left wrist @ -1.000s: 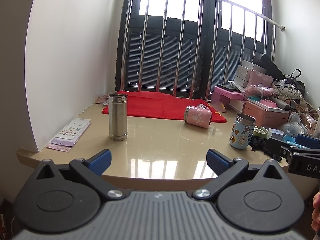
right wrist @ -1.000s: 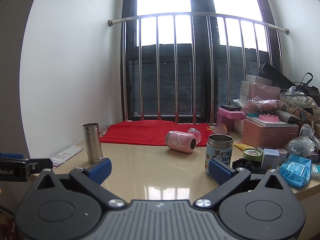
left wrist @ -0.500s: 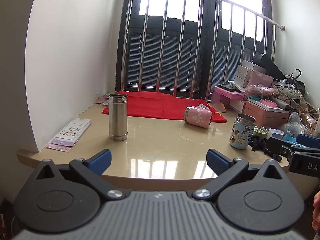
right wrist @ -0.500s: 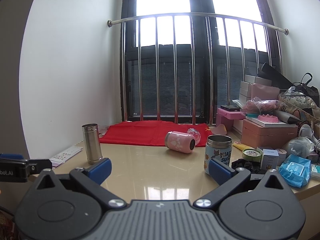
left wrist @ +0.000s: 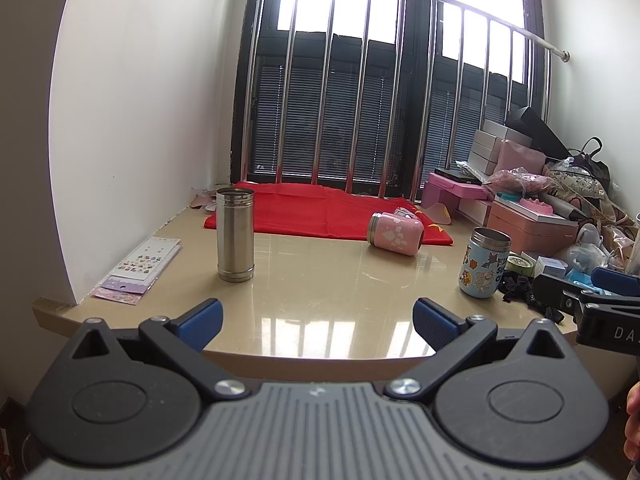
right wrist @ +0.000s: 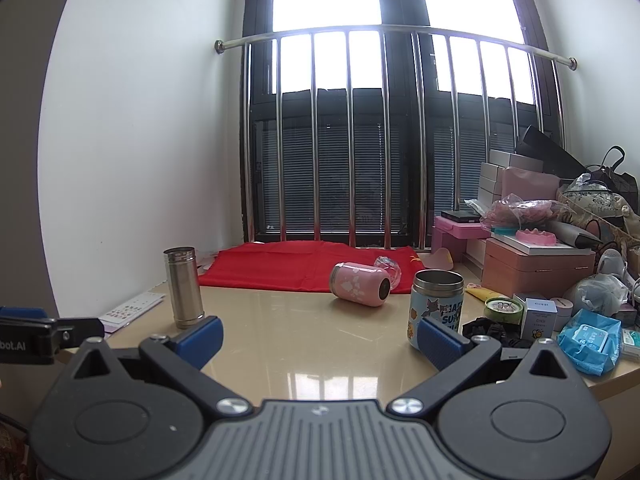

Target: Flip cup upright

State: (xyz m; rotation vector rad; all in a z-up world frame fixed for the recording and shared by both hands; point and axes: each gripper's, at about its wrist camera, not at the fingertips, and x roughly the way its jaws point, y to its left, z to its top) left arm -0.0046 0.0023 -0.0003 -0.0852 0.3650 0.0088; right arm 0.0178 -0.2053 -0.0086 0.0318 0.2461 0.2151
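**Pink cup lay on its side, both tongs spread and empty**

The pink cup lay tipped at the counter's far edge against the red cloth, at about one o'clock from the right tongs. The left tongs also stood apart, holding nothing. Best approach, in my judgement: grip across the body mid-length, lift slightly, rotate, avoiding the blue cartoon cup.

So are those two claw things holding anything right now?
No. The left gripper and right gripper are both open and empty; the pink cup lies untouched.
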